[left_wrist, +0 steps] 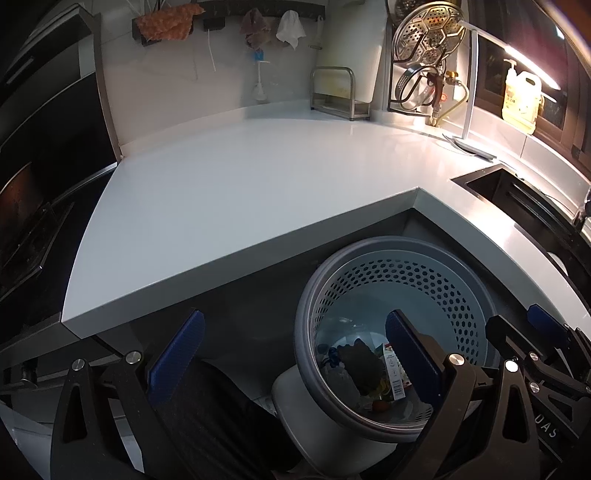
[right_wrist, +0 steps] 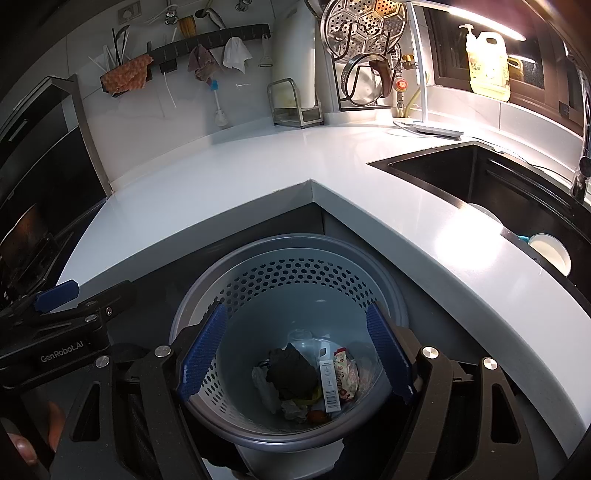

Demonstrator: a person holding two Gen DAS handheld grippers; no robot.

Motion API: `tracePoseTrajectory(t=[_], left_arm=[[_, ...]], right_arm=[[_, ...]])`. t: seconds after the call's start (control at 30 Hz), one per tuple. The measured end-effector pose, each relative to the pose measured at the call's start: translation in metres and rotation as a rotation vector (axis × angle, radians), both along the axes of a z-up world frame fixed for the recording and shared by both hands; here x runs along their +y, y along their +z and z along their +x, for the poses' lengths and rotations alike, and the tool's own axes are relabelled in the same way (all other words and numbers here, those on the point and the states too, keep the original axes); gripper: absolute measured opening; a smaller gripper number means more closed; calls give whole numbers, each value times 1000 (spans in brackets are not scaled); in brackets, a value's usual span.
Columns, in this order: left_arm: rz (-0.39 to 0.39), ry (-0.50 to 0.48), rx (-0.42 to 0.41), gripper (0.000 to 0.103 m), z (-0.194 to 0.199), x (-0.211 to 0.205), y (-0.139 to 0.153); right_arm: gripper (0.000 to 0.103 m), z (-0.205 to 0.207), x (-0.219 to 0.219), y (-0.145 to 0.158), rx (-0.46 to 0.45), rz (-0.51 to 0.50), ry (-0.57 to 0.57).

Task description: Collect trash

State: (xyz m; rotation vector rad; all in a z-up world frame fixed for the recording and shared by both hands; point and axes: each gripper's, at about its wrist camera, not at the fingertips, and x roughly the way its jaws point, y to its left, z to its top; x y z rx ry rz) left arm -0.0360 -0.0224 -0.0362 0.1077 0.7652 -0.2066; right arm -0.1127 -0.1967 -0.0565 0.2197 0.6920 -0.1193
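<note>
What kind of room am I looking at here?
Most likely a home kitchen: a white L-shaped countertop with a dark sink set into it, a steamer rack by the wall, and a trash bin below.

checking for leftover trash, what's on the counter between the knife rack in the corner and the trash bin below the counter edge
Nothing: the white counter is bare from the metal rack to its edge above the trash bin, clearest in the right wrist view.

We see a pale L-shaped counter (right_wrist: 221, 177) wrapping an inner corner, backed by a white tiled wall (right_wrist: 177, 107). A dark rail (right_wrist: 214, 38) on that wall carries hanging cloths. To the right a black sink (right_wrist: 480, 173) is sunk into the counter under a dark window (right_wrist: 447, 55), with a bright light strip (right_wrist: 491, 22) glowing above.
</note>
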Motion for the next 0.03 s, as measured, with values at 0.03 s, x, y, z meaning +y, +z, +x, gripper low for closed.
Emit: tracePoseTrajectory(t=[0.03], left_arm=[[-1, 1, -1, 97, 0, 0, 0]], right_arm=[[75, 0, 0, 0, 1, 0, 1]])
